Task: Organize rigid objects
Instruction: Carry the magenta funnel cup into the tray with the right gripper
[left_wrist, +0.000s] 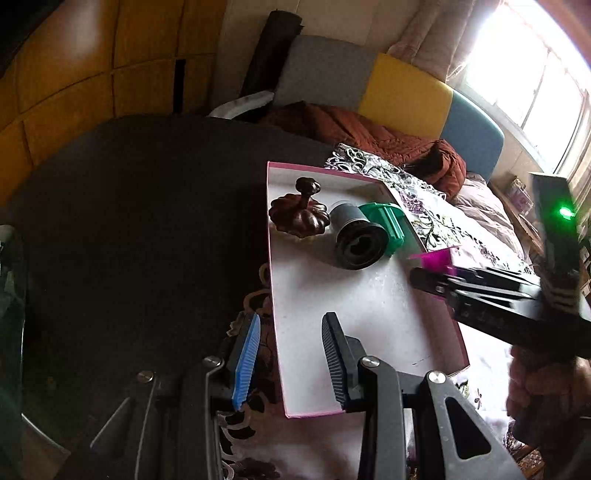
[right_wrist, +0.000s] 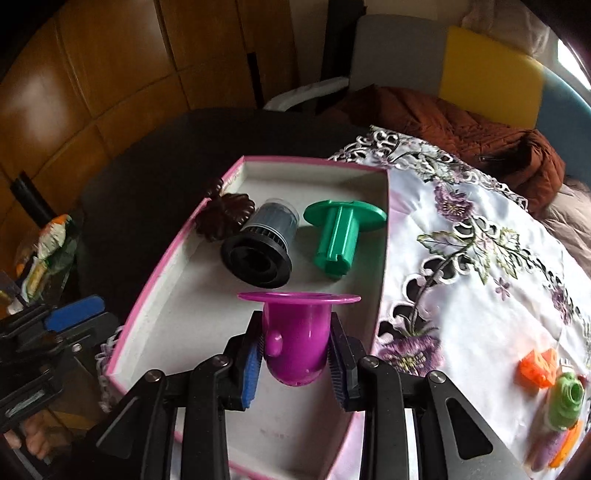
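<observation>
A shallow white box with pink edges (left_wrist: 369, 314) (right_wrist: 207, 314) lies on the table. At its far end sit a brown pumpkin-shaped piece (left_wrist: 299, 218) (right_wrist: 223, 216), a grey and black ribbed cylinder (left_wrist: 354, 236) (right_wrist: 264, 245) and a green flanged spool (left_wrist: 388, 225) (right_wrist: 340, 236). My right gripper (right_wrist: 295, 354) (left_wrist: 428, 273) is shut on a purple flanged piece (right_wrist: 299, 332) (left_wrist: 437, 260), held above the box's near half. My left gripper (left_wrist: 290, 363) (right_wrist: 74, 317) straddles the box's left wall near the front corner, and its pads stand apart from the wall.
A white embroidered cloth (right_wrist: 480, 277) covers the table right of the box. On it, at the near right, lie an orange piece (right_wrist: 537, 367) and a green piece (right_wrist: 565, 398). Bare dark tabletop (left_wrist: 147, 221) lies to the left. A sofa with a brown jacket (right_wrist: 461, 122) stands behind.
</observation>
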